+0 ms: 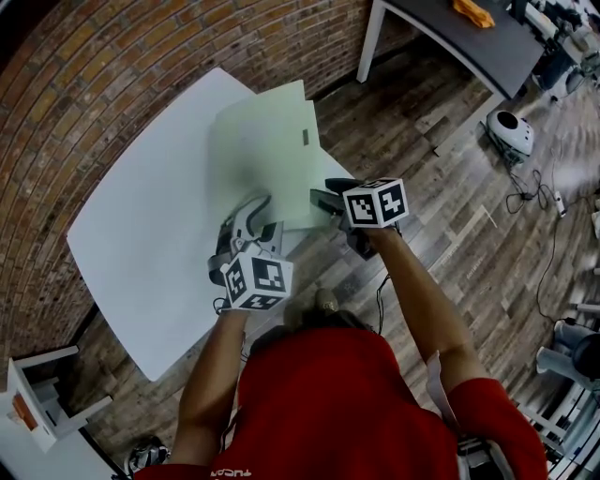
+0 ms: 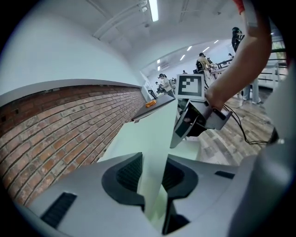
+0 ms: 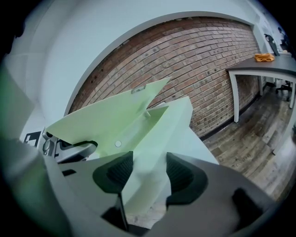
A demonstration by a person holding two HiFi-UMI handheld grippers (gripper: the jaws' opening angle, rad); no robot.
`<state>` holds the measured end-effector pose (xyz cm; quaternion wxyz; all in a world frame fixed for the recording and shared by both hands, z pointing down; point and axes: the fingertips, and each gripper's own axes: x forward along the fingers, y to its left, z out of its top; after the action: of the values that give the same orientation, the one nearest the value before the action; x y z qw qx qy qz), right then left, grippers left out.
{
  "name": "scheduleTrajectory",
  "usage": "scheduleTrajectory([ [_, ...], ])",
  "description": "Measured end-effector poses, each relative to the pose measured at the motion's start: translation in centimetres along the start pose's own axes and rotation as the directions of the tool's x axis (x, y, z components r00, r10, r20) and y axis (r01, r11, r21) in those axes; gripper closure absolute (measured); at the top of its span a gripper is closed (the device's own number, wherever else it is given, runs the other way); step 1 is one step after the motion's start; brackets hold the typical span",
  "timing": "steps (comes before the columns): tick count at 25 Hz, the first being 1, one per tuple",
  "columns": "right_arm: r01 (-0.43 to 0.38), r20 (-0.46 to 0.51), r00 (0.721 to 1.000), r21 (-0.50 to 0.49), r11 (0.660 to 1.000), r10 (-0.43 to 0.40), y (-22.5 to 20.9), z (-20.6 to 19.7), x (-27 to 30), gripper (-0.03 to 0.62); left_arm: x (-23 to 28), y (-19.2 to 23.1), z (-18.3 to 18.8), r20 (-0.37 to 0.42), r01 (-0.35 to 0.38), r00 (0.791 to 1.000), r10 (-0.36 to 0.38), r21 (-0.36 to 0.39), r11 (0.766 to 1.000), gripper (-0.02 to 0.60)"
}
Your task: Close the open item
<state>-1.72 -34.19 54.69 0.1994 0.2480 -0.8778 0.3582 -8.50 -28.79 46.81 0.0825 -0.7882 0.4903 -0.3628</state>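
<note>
The left gripper [image 1: 251,217] has its jaws clamped on the green folder [image 1: 267,155] at the near edge; the right gripper [image 1: 322,199] jaws pinch its right edge.

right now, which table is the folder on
The white table by the brick wall: the folder lies open on it. The dark table beyond carries an orange thing, no folder.

This looks like a shared lab or workshop hall. In the head view a red brick wall [image 1: 141,66] runs from nine to twelve o'clock. A dark-topped bench with white legs [image 1: 459,42] stands at one o'clock. Loose black cables [image 1: 539,253] trail over the wood-plank floor [image 1: 450,187] at three o'clock. In the left gripper view, long ceiling strip lights [image 2: 153,9] hang at twelve o'clock, and people at distant benches [image 2: 164,83] show at one o'clock.
</note>
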Motion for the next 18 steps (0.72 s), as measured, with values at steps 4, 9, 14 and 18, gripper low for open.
scheduleTrajectory([
  [4, -0.005, 0.001, 1.0, -0.006, 1.0, 0.005, 0.0, -0.1, 0.0, 0.358, 1.0, -1.3, -0.2, -0.041, 0.041, 0.998, -0.04, 0.031, 0.999, 0.491],
  [9, -0.019, 0.004, 1.0, -0.012, 1.0, 0.02, -0.1, -0.1, -0.1, 0.358, 2.1, -2.5, -0.5, -0.083, 0.084, 0.993, -0.08, 0.043, 0.996, 0.485],
  [14, -0.058, 0.008, 0.998, -0.032, 0.998, 0.058, -0.1, -0.2, -0.3, 0.358, 2.8, -3.5, -1.2, -0.118, 0.138, 0.984, -0.133, 0.041, 0.99, 0.476],
  [18, -0.09, -0.007, 0.996, -0.063, 0.994, 0.09, 0.0, -0.3, -0.3, 0.358, 3.2, -4.0, -1.7, -0.142, 0.192, 0.972, -0.185, 0.035, 0.981, 0.463],
])
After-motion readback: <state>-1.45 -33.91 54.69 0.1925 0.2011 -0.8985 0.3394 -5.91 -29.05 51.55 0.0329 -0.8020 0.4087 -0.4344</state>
